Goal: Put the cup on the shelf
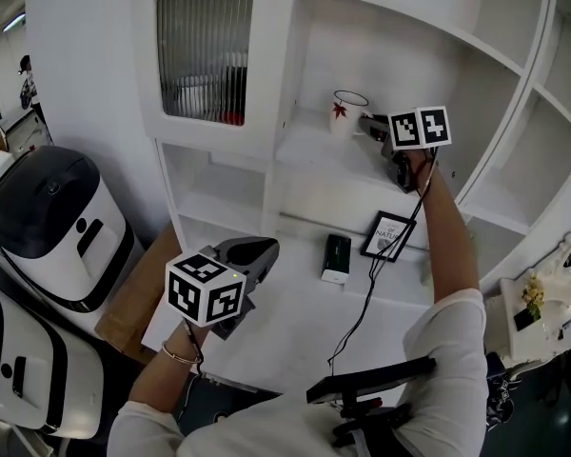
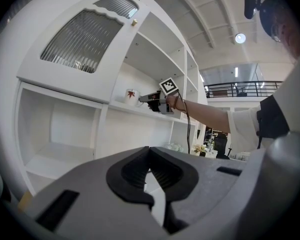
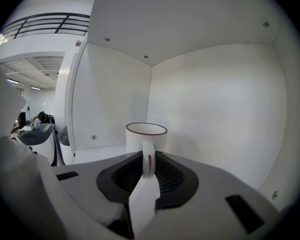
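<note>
A white cup (image 1: 347, 112) with a red rim and a red leaf print stands upright on the white cabinet's middle shelf (image 1: 309, 155). My right gripper (image 1: 371, 124) reaches into that shelf from the right and is shut on the cup's handle. In the right gripper view the handle (image 3: 148, 159) sits pinched between the dark pads, with the cup (image 3: 146, 136) just beyond them. My left gripper (image 1: 262, 253) hangs lower, over the counter, shut and holding nothing. The left gripper view shows its pads (image 2: 151, 171) meeting at the tip, and far off the cup (image 2: 131, 96) with the right gripper (image 2: 145, 98).
A cabinet door with ribbed glass (image 1: 205, 55) hangs left of the shelf. On the counter lie a small black box (image 1: 336, 257) and a framed picture (image 1: 388, 234). A black-and-white appliance (image 1: 62, 222) stands at the left, a flower ornament (image 1: 533, 298) at the right.
</note>
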A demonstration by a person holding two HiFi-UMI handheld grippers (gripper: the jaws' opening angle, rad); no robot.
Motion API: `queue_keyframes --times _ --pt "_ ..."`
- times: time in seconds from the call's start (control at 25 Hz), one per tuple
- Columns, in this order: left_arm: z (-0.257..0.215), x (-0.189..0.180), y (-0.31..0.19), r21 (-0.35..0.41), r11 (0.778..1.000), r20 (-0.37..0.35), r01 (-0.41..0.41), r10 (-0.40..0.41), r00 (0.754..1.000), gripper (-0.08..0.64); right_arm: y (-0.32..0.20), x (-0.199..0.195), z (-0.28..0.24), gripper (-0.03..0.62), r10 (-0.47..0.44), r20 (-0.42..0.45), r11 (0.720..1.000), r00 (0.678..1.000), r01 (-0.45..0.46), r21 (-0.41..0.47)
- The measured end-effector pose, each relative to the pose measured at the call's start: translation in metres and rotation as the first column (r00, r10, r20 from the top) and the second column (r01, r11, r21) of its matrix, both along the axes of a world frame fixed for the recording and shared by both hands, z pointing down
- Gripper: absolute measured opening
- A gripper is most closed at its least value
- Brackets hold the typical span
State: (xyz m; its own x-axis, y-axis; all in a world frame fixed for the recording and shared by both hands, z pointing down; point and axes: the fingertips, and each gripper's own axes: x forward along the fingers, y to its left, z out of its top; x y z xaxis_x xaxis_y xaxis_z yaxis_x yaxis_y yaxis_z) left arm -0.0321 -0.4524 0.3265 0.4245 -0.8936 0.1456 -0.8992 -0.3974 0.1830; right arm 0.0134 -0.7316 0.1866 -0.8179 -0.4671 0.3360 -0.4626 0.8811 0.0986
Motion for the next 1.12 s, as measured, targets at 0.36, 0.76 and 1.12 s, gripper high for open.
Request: queue_keyframes --times 0.36,0.76,1.12 --pt "0.0 0.003 0.015 0.009 1.0 0.0 0.001 -0.001 1.0 0.009 0.012 0.014 -0.004 0.103 0.049 -0.024 0.996 0.999 -0.047 0.077" --pt "-0.003 -0.008 0.032 0.043 0.999 -0.04 0.03 -0.029 0.999 0.009 0.056 0.034 -0.035 0.103 0.129 0.158 0.982 0.979 -0.148 0.117" --pt "0.009 -0.024 0.053 0.031 0.998 -0.088 0.057 -0.055 0.995 0.009 0.115 0.043 -0.018 0.092 0.198 0.394 0.971 0.898 -0.235 0.047"
